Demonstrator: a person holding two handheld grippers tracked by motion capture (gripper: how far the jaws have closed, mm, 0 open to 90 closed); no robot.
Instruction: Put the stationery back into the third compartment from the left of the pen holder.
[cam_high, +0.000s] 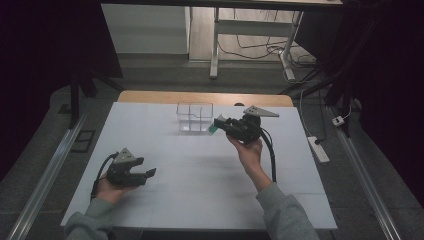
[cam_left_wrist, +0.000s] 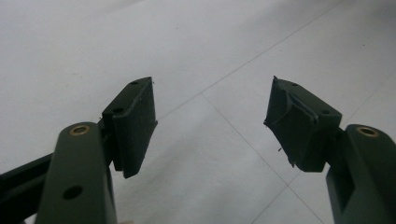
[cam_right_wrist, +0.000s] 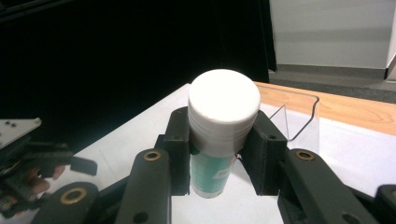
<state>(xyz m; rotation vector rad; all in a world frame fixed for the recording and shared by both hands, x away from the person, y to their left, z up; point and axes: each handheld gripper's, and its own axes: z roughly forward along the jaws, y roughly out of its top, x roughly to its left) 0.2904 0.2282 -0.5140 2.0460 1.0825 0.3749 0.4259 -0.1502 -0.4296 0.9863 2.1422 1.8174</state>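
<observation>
One bottle (cam_right_wrist: 223, 135) clamped in right gripper (cam_right_wrist: 219, 149); one clear box (cam_high: 194, 117) nearby.

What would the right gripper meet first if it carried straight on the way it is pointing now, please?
Most likely the clear plastic container. The right gripper, shut on a white-capped green bottle, points toward it in the high view, and the container's rim rises just beyond the bottle in the right gripper view. Whether it would enter or clip the wall is unclear.

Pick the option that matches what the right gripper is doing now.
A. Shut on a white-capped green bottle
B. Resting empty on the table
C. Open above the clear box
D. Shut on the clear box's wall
A: the right gripper has both jaws pressed against the white-capped green bottle, short of the clear box.
</observation>
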